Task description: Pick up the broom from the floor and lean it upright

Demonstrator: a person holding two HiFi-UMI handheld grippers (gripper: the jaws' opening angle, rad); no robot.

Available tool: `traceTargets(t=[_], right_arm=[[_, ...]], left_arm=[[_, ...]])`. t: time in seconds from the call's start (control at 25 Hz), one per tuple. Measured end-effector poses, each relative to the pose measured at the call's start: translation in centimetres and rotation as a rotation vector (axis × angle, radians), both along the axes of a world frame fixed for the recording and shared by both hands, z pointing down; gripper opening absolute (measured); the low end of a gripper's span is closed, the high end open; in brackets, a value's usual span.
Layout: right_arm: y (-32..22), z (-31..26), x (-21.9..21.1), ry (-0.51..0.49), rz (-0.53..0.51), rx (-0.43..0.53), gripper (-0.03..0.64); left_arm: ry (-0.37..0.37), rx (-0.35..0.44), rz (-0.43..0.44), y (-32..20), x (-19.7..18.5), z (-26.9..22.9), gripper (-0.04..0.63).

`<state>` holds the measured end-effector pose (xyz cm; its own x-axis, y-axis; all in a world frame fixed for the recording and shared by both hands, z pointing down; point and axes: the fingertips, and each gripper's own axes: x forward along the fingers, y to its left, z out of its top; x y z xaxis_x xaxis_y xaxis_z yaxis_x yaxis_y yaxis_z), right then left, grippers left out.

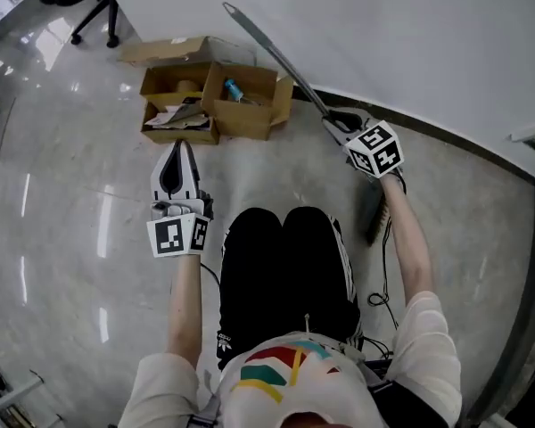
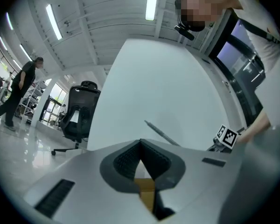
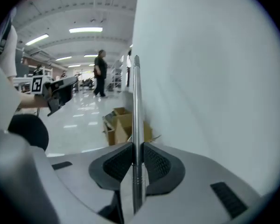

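Worryingly, the slick broom handle (image 3: pixel 136 92), pinched only by the right gripper (image 3: pixel 136 146), could have twisted loose and fallen, as the left gripper (image 2: pixel 141 146) hung pressed together, empty.

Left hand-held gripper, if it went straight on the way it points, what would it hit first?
Most likely the white wall: in its own view the left hand-held gripper points at it, with the cardboard boxes showing lower, beneath that line. Depth is hard to judge.

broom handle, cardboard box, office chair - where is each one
broom handle (image 3: pixel 136 125), right gripper view, middle of the metal shaft
cardboard box (image 1: pixel 241 123), head view, front wall
office chair (image 2: pixel 86 99), left gripper view, backrest
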<state>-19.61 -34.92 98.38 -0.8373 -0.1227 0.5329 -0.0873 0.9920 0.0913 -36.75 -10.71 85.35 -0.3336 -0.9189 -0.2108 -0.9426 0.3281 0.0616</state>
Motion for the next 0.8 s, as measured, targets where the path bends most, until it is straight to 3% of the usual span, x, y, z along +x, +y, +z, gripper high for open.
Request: traceTargets(t=[0.24,0.52,0.6,0.8], right_arm=[[-6.9,-8.9,11.6,-0.277,0.46,0.078,0.084],[-12.1,-13.5,24.5,-0.431,0.978,0.133,0.084],[-13.0,-13.0,25.3,-0.45,1.044,0.101,0.084],[-14.5,-12.5,25.0,-0.428,1.06,0.067,0.086]], left_arm=[[-0.049,0.0,0.144,-5.2,4.2,-3.5,0.044],[-0.091,0.024,0.353,-11.7,9.5,-6.3,0.044],[-0.103,0.01,0.385,-12.3,10.5,-6.1,0.044],[-0.096,-0.015,0.438,-12.9,12.6,-5.3,0.044]])
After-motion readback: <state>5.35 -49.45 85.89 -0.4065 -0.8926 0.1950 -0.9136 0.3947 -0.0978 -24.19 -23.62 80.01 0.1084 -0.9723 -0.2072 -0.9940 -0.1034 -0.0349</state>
